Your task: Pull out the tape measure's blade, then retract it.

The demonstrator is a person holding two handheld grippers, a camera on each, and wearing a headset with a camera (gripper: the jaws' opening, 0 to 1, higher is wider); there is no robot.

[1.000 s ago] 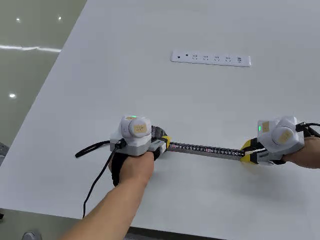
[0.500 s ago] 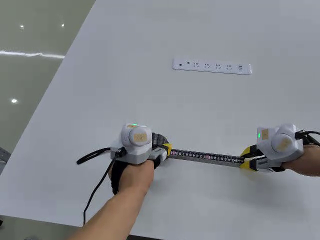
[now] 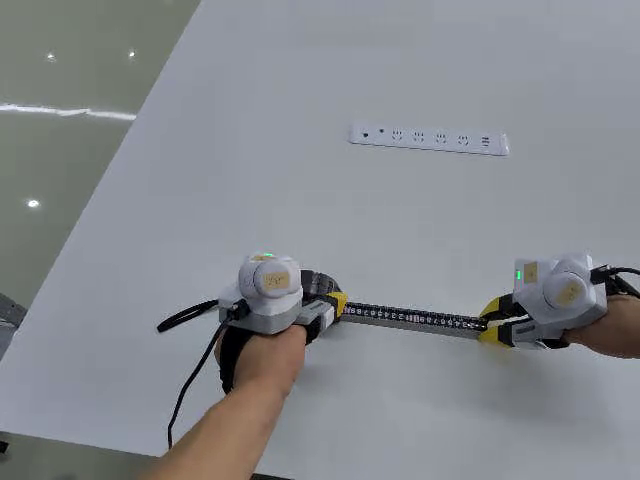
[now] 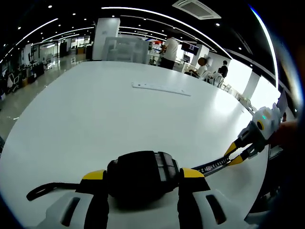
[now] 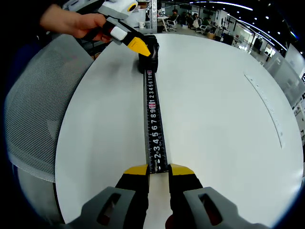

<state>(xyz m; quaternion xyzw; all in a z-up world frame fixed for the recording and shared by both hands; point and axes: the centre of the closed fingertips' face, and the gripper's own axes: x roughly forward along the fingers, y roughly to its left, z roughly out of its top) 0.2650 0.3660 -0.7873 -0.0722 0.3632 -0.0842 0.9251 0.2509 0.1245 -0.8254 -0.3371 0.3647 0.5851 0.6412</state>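
The black tape measure case [image 3: 320,286] lies on the white table [image 3: 300,150], and my left gripper [image 3: 328,304] is shut on it. The left gripper view shows the case [image 4: 143,177] held between the yellow-tipped jaws of the left gripper [image 4: 143,174]. From the case the blade [image 3: 415,318] runs right, flat over the table. My right gripper [image 3: 490,323] is shut on its end. In the right gripper view the numbered blade [image 5: 153,124] stretches from my right gripper [image 5: 158,170] to the case [image 5: 148,50], with the left gripper [image 5: 136,45] on it.
A white power strip [image 3: 428,139] lies further back on the table. A black strap [image 3: 185,312] trails left of the case, close to the table's left edge. A grey mesh chair back [image 5: 33,109] stands beside the table. People stand far behind in the room.
The head view has drifted, so everything sits a little lower in the picture. Both grippers keep their holds, and the blade's drawn-out length looks about the same or slightly shorter.
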